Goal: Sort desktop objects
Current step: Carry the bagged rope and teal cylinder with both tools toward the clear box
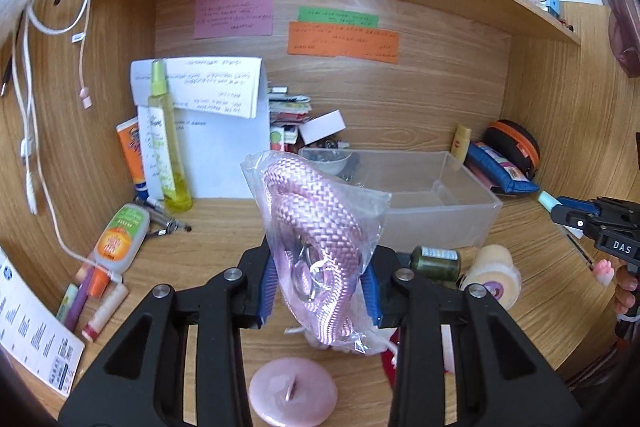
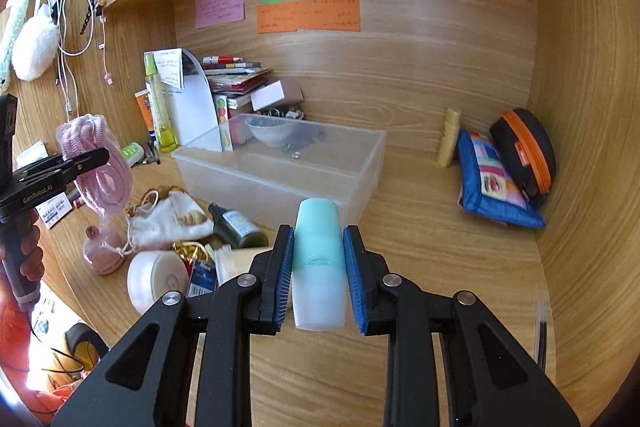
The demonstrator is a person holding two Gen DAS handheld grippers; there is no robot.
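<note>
Currently, left wrist view: the left tongs (image 1: 320, 283) pinch a bagged pink cord (image 1: 312, 227) above the bench (image 1: 224, 227); carry it level to the clear bin (image 1: 452, 211). Right wrist view: the right tongs (image 2: 319, 279) clamp a teal bottle (image 2: 319, 263) before the bin; release only once inside its walls.

My left camera sits just behind my left fingers (image 1: 280, 279), above the desk's front edge, looking forward and somewhat down toward the back wall; the bagged pink cord (image 1: 312, 243) fills its near centre. My right camera rides behind my right fingers (image 2: 354, 275), aimed the same way from further right, close over the desk (image 2: 440, 247). Both views share the clear plastic box (image 1: 452, 211) (image 2: 280, 183) near the back edge, the coloured notes (image 1: 344, 41) (image 2: 308, 13) on the wall, and the right back corner. Each also catches the other gripper at its side edge.
</note>
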